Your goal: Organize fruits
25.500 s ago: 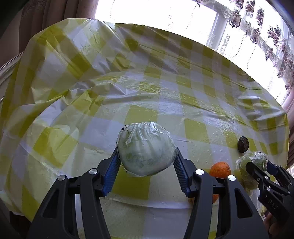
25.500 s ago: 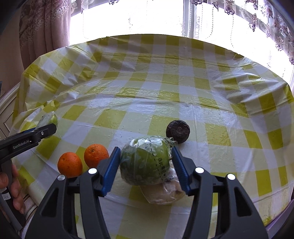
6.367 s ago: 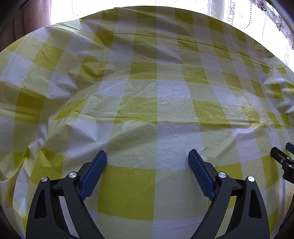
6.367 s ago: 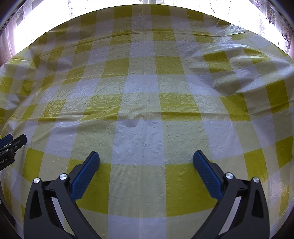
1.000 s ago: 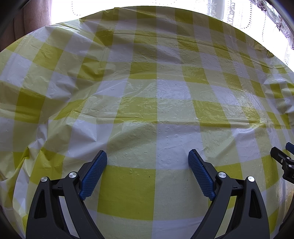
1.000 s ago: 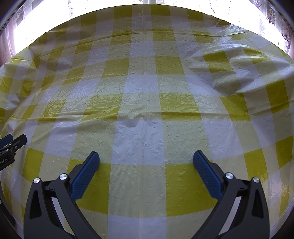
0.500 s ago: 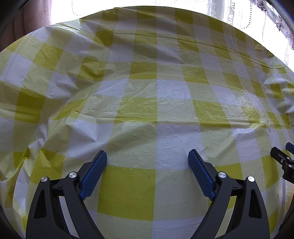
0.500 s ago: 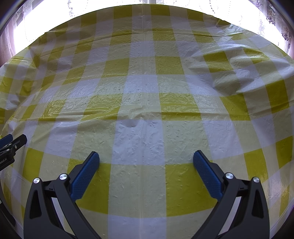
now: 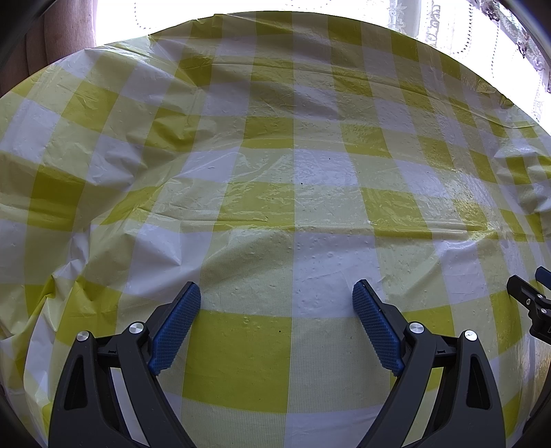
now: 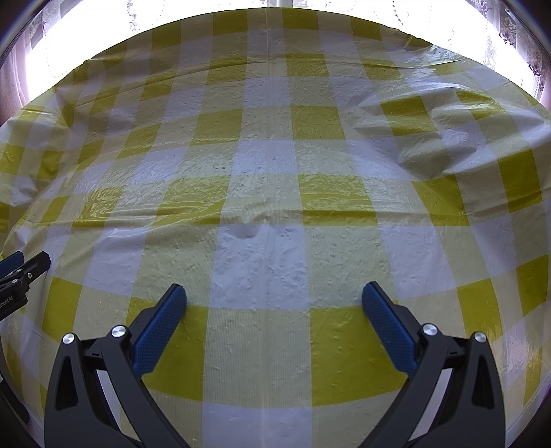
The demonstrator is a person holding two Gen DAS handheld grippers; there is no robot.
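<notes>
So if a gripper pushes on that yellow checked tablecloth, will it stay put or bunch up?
Probably bunches. The tablecloth looks like thin glossy plastic, already puckered into a loose ridge and folds, so it seems unfixed. The shine suggests it is slippery. The right gripper and left gripper are open above it.

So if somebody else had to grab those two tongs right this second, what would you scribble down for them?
Left tongs: open, nothing between the blue pads, hanging over the checked tablecloth.
Right tongs: open too, also empty, over the same cloth. Each pair shows at the edge of the other's view, so they sit side by side.
Fruit: none in sight in either view. Only the yellow and white cloth and the bright window behind the table show.
Done: cannot be told from here; nothing is being carried.
Left: look around for the fruit before doing anything else, since neither camera shows where it lies.
</notes>
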